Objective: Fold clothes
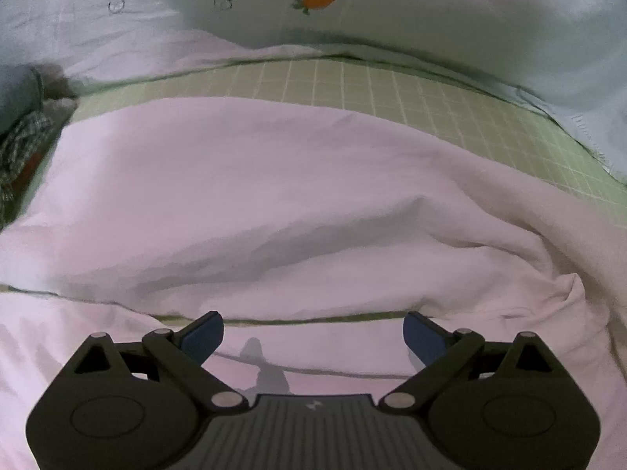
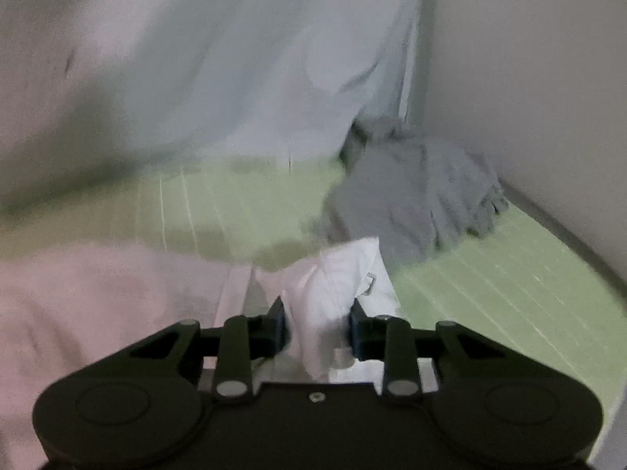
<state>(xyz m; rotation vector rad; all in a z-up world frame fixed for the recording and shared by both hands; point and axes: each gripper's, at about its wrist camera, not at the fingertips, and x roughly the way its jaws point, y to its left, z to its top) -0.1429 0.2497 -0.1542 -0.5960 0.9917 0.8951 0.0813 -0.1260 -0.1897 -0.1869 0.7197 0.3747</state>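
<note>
Green gridded mat (image 1: 352, 86) underlies both downward-tilted grippers: left gripper (image 1: 313, 333) spread wide, right gripper (image 2: 317, 325) pinching the pale pink garment (image 2: 329, 274).

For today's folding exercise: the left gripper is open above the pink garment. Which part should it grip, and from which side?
Probably the near folded edge of the pink garment, just ahead of the open left gripper, approached from above and the near side. There the cloth forms a raised ridge over the green mat, so the fingers can straddle it.
</note>
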